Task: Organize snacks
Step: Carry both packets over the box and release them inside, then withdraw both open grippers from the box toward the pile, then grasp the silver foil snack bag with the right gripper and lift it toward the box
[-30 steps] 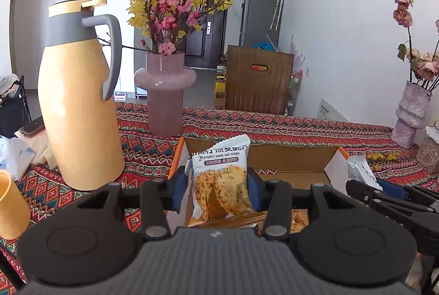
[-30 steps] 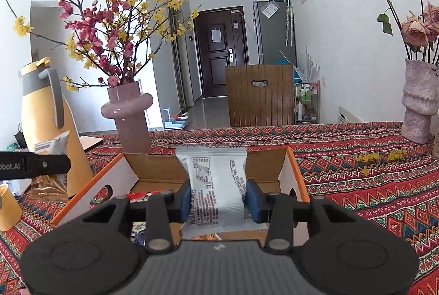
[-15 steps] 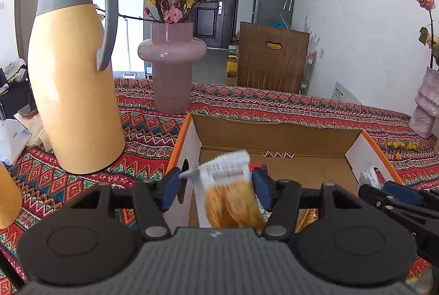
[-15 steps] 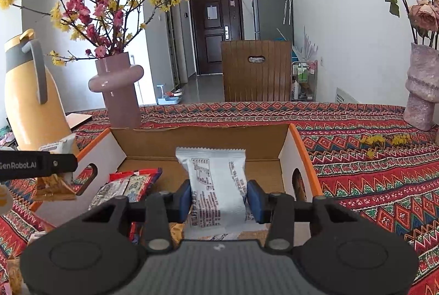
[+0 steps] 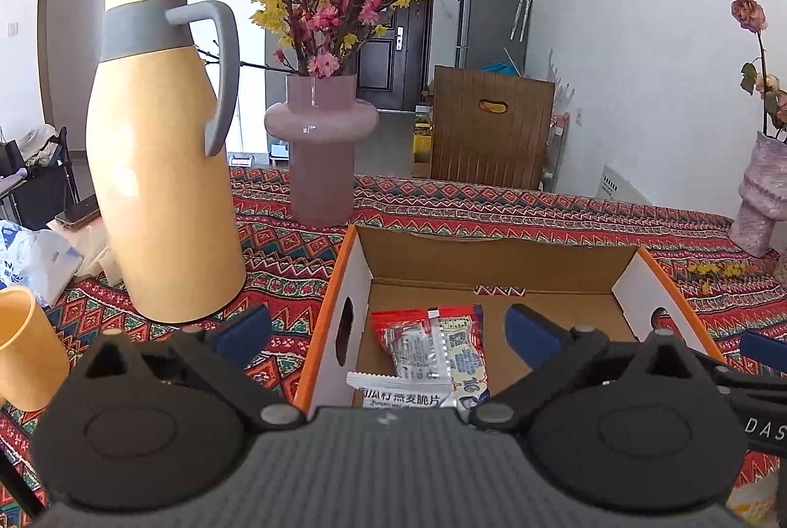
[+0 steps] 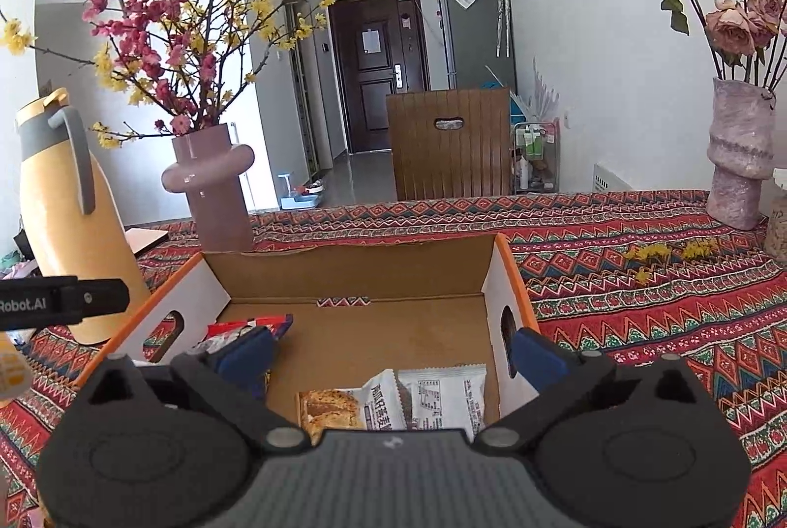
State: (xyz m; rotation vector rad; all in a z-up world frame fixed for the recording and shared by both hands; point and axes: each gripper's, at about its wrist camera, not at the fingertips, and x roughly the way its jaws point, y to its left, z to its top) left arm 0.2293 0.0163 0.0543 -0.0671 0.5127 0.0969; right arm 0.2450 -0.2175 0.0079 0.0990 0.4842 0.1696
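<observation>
Patterned tablecloth (image 5: 541, 213), jug (image 5: 162, 164) at ten o'clock; box (image 5: 497, 262) holds snack packets (image 5: 433, 351), perhaps partly hidden; my left gripper (image 5: 388, 326) and right gripper (image 6: 393, 346) are opening, empty.

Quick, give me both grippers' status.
Left gripper: jaws opening, wide, holding nothing.
Right gripper: jaws opening, wide, holding nothing.

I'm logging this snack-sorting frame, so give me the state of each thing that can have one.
left gripper: jaws opening, nothing between them
right gripper: jaws opening, nothing between them
cardboard box: open-topped, partly filled
red snack packet: lying flat in box
white oat crisp packet: lying in box, released
thermos jug: upright, lid closed
pink vase: upright, holding blossom branches
</observation>
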